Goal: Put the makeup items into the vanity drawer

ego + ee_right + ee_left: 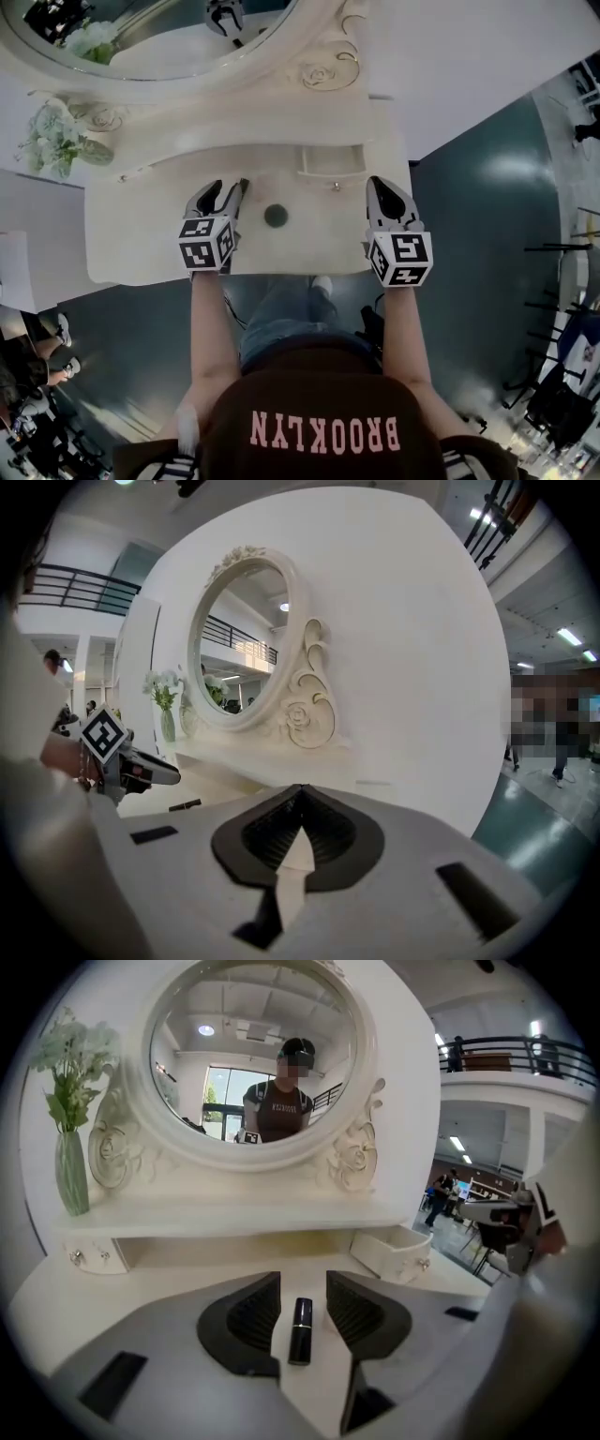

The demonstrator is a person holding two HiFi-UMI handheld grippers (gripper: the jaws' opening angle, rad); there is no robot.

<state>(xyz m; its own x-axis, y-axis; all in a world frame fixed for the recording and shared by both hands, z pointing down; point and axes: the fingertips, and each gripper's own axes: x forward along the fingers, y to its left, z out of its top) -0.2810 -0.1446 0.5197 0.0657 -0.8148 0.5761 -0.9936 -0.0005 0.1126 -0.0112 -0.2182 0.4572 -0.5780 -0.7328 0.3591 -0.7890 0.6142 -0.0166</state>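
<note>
Starting at the left, a vase of white flowers (pixel 70 1171) stands on the vanity's raised shelf beside the oval mirror (pixel 258 1063); the head view cuts off most of the mirror at its top edge.

The left gripper (pixel 302 1283) hangs low over the vanity top (pixel 159 253). Its fingers are parted and grip nothing. A dark lipstick (pixel 300 1330) lies on the tabletop between them, lengthwise along the gap, with bare table showing on both sides, so neither pad presses on it. In the head view the gripper's body and marker cube cover this spot and the lipstick can't be made out for sure.

Near the middle of the tabletop, between the two grippers, sits a small round dark thing (pixel 276 216), too small to identify.

Further right, the small drawer (pixel 330 159) stands pulled out under the shelf; what it holds can't be seen from either angle.

The right gripper (pixel 300 791) hangs over the right end of the vanity, its fingers closed tip to tip with nothing between them.
</note>
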